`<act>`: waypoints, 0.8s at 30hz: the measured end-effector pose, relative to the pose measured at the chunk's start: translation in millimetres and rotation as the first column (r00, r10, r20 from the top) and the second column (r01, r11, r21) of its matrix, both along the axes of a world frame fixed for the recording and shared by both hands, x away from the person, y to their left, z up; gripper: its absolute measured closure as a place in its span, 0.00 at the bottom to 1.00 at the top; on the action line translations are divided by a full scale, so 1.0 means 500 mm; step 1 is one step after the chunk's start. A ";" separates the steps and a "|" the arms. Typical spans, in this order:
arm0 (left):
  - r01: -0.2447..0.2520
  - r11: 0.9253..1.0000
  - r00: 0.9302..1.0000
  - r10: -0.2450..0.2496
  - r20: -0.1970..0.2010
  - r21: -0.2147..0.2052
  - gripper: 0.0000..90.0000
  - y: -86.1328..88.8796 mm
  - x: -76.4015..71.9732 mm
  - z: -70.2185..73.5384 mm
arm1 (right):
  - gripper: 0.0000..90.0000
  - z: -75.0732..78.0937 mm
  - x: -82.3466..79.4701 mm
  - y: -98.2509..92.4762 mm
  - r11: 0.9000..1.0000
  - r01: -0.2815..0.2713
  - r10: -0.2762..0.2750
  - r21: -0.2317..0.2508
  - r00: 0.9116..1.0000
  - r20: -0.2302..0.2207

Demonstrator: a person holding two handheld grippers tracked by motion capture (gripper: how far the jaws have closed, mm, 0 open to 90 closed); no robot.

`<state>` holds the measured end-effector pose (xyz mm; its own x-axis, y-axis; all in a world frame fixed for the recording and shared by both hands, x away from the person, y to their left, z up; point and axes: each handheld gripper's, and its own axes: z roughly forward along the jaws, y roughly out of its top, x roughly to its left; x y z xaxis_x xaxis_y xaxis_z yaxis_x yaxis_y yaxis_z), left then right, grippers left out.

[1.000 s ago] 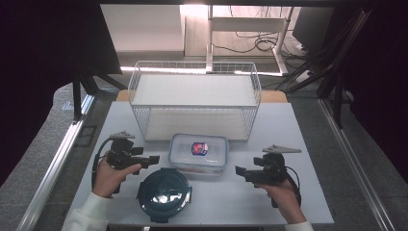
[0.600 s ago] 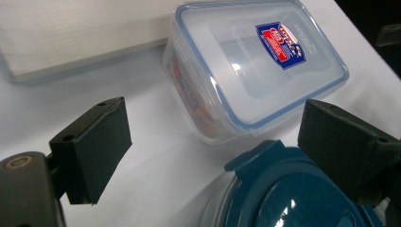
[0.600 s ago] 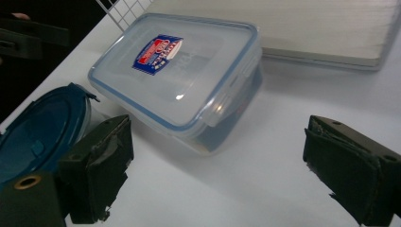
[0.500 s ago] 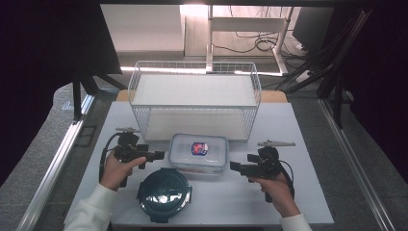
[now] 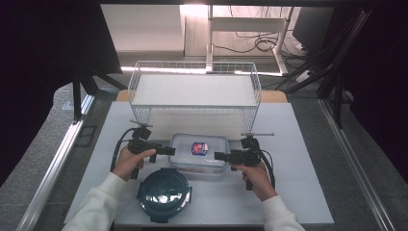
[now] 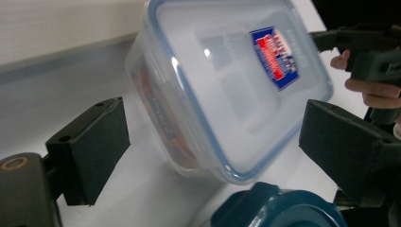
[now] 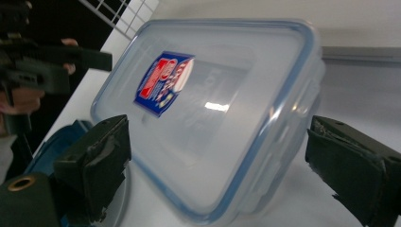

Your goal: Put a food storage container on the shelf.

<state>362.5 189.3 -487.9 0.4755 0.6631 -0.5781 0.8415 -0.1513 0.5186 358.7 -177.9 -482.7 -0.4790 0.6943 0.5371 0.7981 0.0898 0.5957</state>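
1. High view. A clear rectangular food container (image 5: 198, 153) with a blue-rimmed lid and a red-and-blue label (image 5: 198, 147) lies flat on the white table (image 5: 298, 192), just in front of the white wire basket (image 5: 195, 91). The left gripper (image 5: 169, 150) and the right gripper (image 5: 219, 156) face each other across it, one at each short end, apparently placed for a two-sided lift. Both forearms come in from the near edge, the hands wrapped round the grips and the grippers lying level, pointing inward. A round dark-teal lidded container (image 5: 164, 193) sits near the table's front edge, just beside the rectangular one.

2. Left gripper view. The two black jaws stand wide apart, their pads (image 6: 94, 142) clear of the food container (image 6: 222, 90), whose near end lies between them; they have just been opening and grip nothing. The other hand (image 6: 364, 80) shows at the far end with its gripper. The teal container's (image 6: 279, 208) rim shows at the bottom.

3. Right gripper view. These jaws have likewise just been opening; the pads (image 7: 101, 156) flank the container's (image 7: 213, 109) end without pressing it. The label (image 7: 163, 82) faces up, and the wire basket (image 7: 113, 12) shows beyond. Judged from this, the grasp is not yet made.
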 end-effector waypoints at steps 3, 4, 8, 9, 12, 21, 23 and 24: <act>-0.011 1.000 0.999 0.011 -0.035 -0.006 0.09 -0.004 0.011 -0.017 | 0.07 -0.016 0.015 -0.003 0.999 0.012 -0.011 0.032 0.999 -0.041; -0.013 1.000 0.998 0.011 -0.059 -0.027 0.10 -0.006 0.018 -0.026 | 0.07 -0.018 0.016 -0.002 0.999 0.014 -0.012 0.035 0.999 -0.049; -0.009 0.998 0.996 0.004 -0.085 -0.063 0.10 -0.011 0.026 -0.034 | 0.07 -0.023 0.020 0.004 0.999 0.007 -0.005 0.034 0.998 -0.064; -0.007 0.997 0.996 0.000 -0.093 -0.075 0.10 -0.013 0.028 -0.036 | 0.07 -0.026 0.021 0.006 1.000 0.006 -0.004 0.028 0.998 -0.069; 0.004 0.997 0.993 -0.013 -0.116 -0.076 0.10 -0.020 0.032 -0.044 | 0.07 -0.036 0.025 0.005 0.999 0.011 -0.008 0.035 0.996 -0.093; 0.023 0.994 0.987 -0.040 -0.155 -0.106 0.24 -0.029 0.035 -0.054 | 0.14 -0.047 0.023 0.011 0.999 0.008 -0.002 0.043 0.990 -0.140; 0.027 0.995 0.987 -0.042 -0.158 -0.095 0.26 -0.030 0.034 -0.052 | 0.16 -0.046 0.021 0.012 1.000 0.011 -0.006 0.028 0.988 -0.154; 0.025 0.995 0.986 -0.040 -0.161 -0.098 0.28 -0.031 0.034 -0.051 | 0.21 -0.045 0.021 0.007 0.999 0.028 -0.021 0.040 0.984 -0.179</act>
